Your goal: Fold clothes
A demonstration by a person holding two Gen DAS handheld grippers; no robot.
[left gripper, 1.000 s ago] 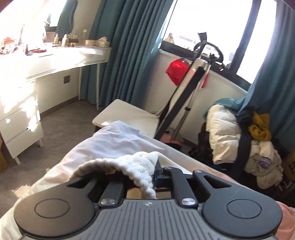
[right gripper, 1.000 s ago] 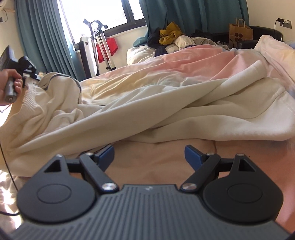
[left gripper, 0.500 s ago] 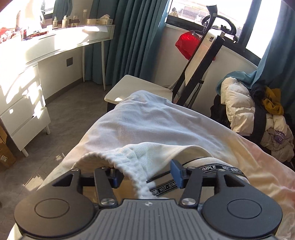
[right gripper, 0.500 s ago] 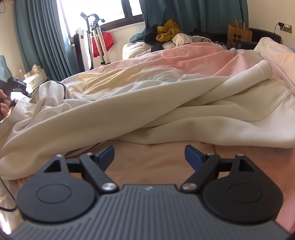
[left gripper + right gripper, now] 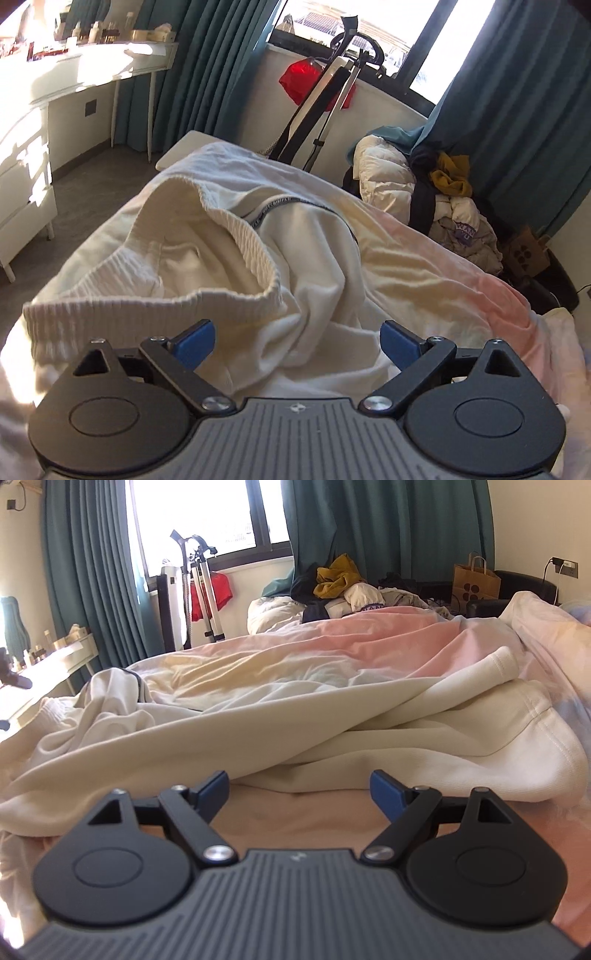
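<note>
A cream garment (image 5: pixel 332 716) with a ribbed waistband (image 5: pixel 236 266) lies crumpled across the bed. In the left wrist view my left gripper (image 5: pixel 297 341) is open and empty, just above the bunched waistband end (image 5: pixel 177 258). In the right wrist view my right gripper (image 5: pixel 299 788) is open and empty, low over the sheet just short of the garment's near fold. The garment's far end with its stitched hem (image 5: pixel 506 661) lies at the right.
The bed has a pink and yellow duvet (image 5: pixel 369 638). A pile of clothes (image 5: pixel 340 587) sits by the teal curtains (image 5: pixel 388 528). A garment steamer stand (image 5: pixel 325 96) and a white dresser (image 5: pixel 22 155) stand beyond the bed's foot. A paper bag (image 5: pixel 474 581) is at the back right.
My left gripper opened and let go of the ribbed waistband, which dropped onto the bed, then drew back. My right gripper stayed open and hardly moved.
</note>
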